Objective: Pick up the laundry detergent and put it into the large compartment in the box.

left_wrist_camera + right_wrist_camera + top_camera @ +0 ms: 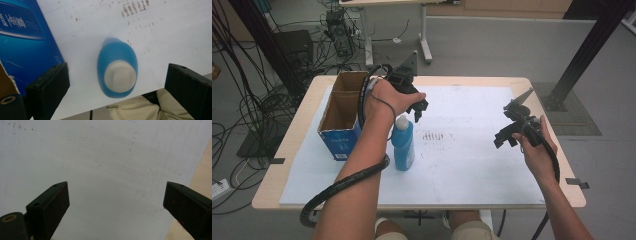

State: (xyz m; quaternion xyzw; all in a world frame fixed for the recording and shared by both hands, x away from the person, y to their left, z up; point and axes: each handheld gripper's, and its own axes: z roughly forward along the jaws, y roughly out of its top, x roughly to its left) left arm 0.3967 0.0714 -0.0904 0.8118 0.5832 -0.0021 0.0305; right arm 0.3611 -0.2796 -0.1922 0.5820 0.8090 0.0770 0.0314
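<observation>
**Directly above the bottle**

Here the left gripper (418, 111) hangs over the upright blue bottle (403, 142), jaws apart, empty. The bottle stands beside the box (343, 120), whose white lettering is unreadable. The right gripper (503, 138), jaws apart, hovers over the sheet (472, 150).

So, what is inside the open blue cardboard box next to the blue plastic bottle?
Inside the blue cardboard box, the high view shows only bare brown inner walls. Its bottom is hidden by the near wall and the left forearm, so any contents cannot be told.

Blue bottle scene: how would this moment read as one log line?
left gripper: open, above blue bottle | bottle: upright beside box | right gripper: open, holding nothing
</observation>
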